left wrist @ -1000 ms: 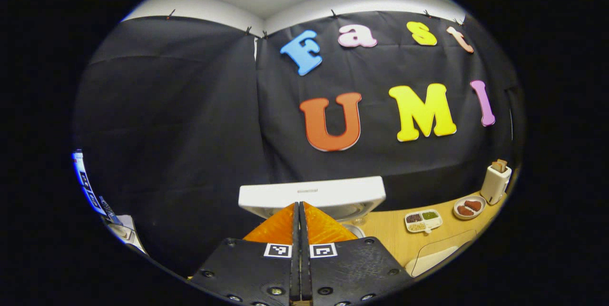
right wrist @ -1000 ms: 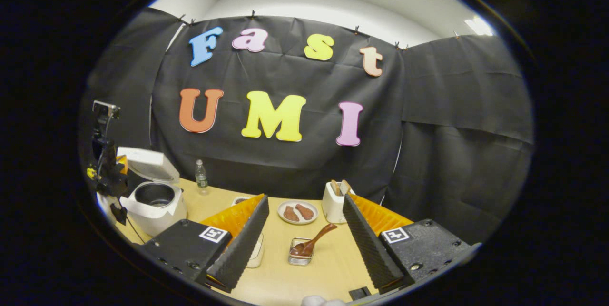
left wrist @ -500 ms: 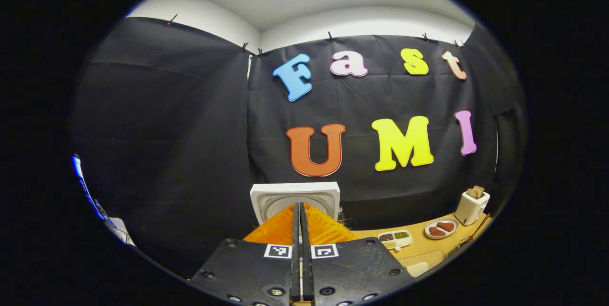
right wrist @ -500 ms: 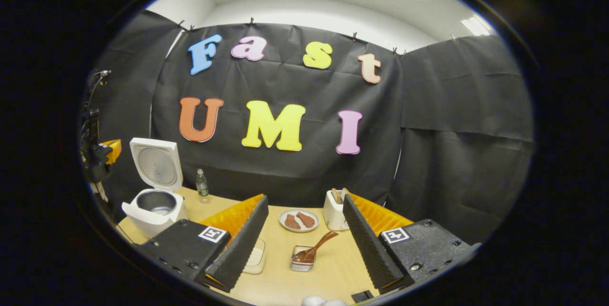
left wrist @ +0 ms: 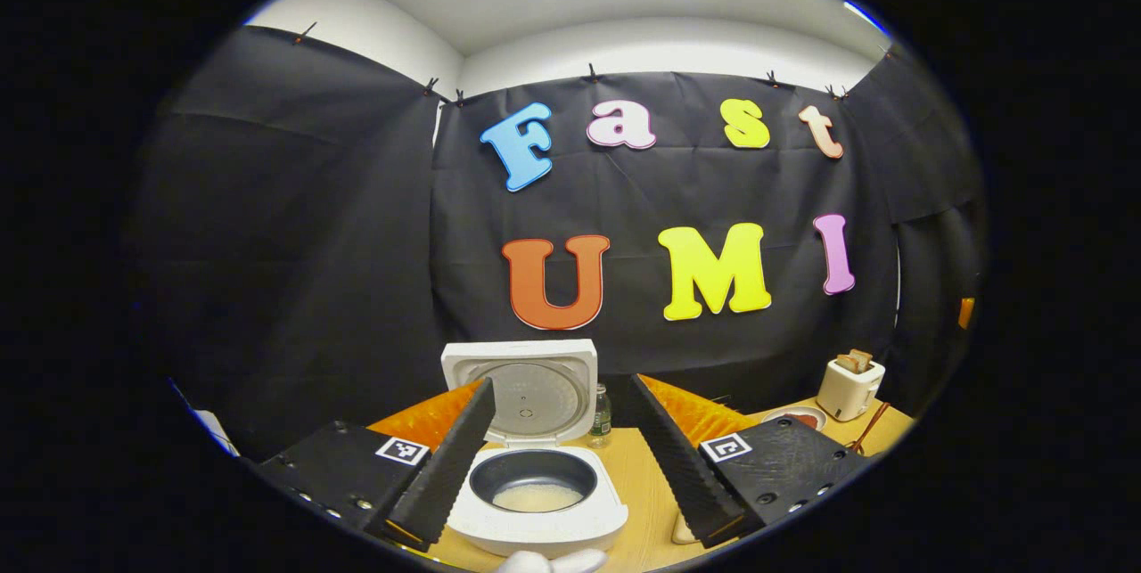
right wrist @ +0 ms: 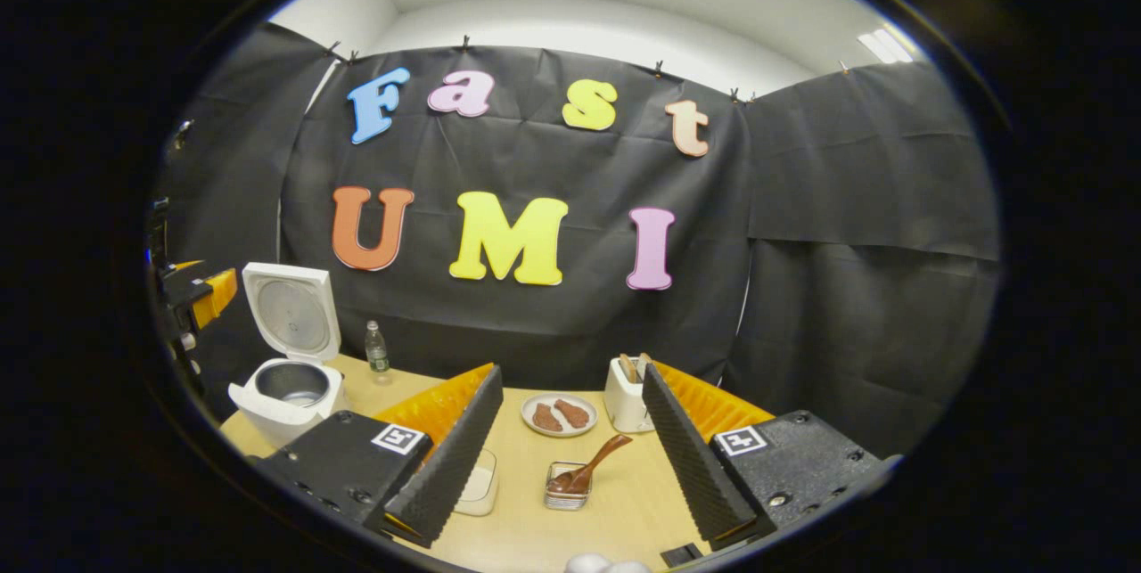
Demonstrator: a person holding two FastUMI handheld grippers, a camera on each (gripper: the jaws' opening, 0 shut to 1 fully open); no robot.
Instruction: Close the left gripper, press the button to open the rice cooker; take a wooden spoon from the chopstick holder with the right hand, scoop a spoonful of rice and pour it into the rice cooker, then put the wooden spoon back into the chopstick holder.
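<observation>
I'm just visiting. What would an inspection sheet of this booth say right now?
Surface: wooden table, mostly bare.
Job's things: rice cooker, lid up, pale contents in its pot; wooden spoon resting in a small square holder.
Clutter: toaster, plate of brown food, water bottle, white tray.
Grippers: left gripper open; right gripper open, holding nothing.
Cables: nothing seen.
Surroundings: black cloth wall, white ceiling.
</observation>
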